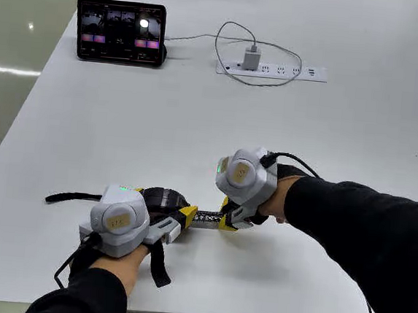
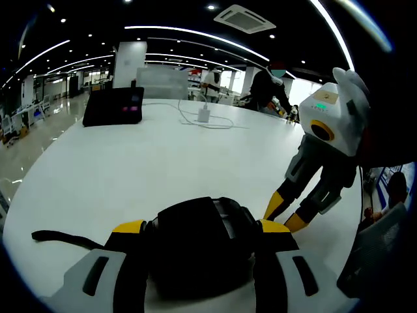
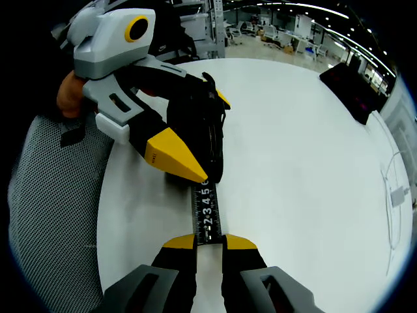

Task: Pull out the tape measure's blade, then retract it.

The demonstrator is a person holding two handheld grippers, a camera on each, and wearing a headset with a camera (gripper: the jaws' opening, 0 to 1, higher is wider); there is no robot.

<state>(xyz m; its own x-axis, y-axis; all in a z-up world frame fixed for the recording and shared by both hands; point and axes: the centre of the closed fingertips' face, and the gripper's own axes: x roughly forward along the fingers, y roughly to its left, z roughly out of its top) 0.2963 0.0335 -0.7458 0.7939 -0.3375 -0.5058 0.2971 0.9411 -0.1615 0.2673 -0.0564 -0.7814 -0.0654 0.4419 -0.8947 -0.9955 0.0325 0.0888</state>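
Where the counter's point(image 1: 197, 126) near edge meets the person's dark sleeves, the tape measure point(image 1: 163, 198) sits at about 7 o'clock in the head view. It has a squat black case with a rounded, ribbed top. The left gripper point(image 2: 202, 229) is clamped on this case, one yellow-tipped jaw pressed to each side, so the case bulges up between them in the left gripper view. A thin black strap point(image 1: 70, 198) trails flat on the counter from the case toward 9 o'clock. From the case's mouth a short length of blade point(image 3: 208, 212) runs toward 3 o'clock, lying low over the white surface. It is a dark strip with white numerals 2, 3, 4 and 5 readable in the right gripper view. The right gripper point(image 3: 210, 242) is pinched on the blade's outer end, its two yellow tips drawn close with the strip passing between them; the end hook itself is hidden there. The two grippers are near each other, with the exposed blade spanning the gap between them. Farther off, at 11 o'clock in the head view, a dark tablet point(image 1: 121, 32) stands with its screen lit. At 1 o'clock a white power strip point(image 1: 290, 71) lies flat with a white charger point(image 1: 251, 58) plugged into it, and a pale cable point(image 1: 227, 33) loops from the charger toward the tablet.
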